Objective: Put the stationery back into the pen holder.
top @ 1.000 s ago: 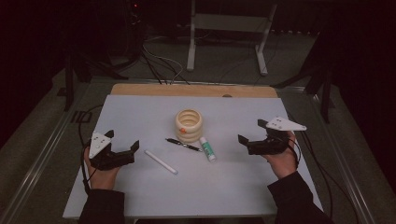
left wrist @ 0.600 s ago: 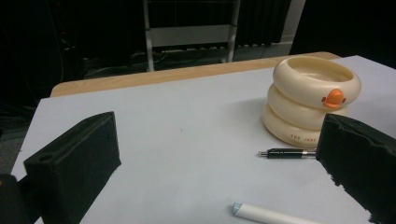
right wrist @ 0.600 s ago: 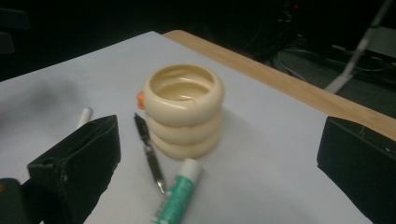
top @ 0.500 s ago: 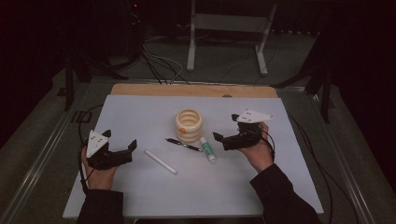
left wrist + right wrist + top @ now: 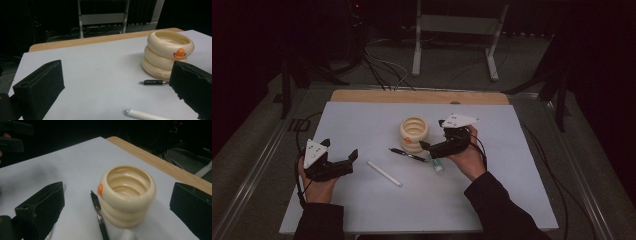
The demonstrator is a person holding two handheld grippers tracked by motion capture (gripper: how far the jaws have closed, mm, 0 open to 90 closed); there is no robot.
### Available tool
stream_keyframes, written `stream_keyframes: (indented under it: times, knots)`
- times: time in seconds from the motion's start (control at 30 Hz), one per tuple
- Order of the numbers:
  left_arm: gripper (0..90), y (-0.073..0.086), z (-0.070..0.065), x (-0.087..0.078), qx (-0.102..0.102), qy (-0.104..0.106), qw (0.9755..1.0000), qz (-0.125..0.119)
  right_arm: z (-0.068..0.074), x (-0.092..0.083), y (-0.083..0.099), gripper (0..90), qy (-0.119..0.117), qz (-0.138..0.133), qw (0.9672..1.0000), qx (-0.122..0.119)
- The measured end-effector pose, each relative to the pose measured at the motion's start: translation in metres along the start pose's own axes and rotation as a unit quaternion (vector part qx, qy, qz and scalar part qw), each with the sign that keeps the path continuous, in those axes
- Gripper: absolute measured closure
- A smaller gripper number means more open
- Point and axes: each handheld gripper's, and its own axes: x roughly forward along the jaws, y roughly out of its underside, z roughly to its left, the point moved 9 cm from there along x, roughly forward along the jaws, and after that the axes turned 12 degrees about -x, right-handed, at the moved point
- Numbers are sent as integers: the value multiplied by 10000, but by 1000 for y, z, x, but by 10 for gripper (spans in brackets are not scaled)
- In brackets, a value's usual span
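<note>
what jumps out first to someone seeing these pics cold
The cream ringed cup with an orange beak stands out, upright near the middle of the white table. The right gripper hovers open just beside it, above a black pen and a small tube. The left gripper waits open at the near left, by a white stick.

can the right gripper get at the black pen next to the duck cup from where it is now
Probably yes. The right gripper hangs open just above the black pen, which lies flat on the white sheet beside the cream cup. Only the cup stands close, so a grasp from the near side looks free.
</note>
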Motion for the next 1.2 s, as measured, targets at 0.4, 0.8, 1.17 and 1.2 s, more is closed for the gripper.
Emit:
stream_keyframes:
  times: [0.4,0.8,1.17,1.2]
  knots:
    - [1,-1,-3,1,30,35,10000,-11,9,36,-12,3,-116,204,9997,18]
    - [1,-3,2,-1,-39,-31,10000,-71,49,80,-5,66,-543,676,9962,28]
    - [1,-3,3,-2,-49,-80,9999,-95,86,102,5,272,-792,1142,9901,-211]
    - [1,-3,3,-2,-49,-80,9999,-95,92,105,7,301,-874,1217,9884,-238]
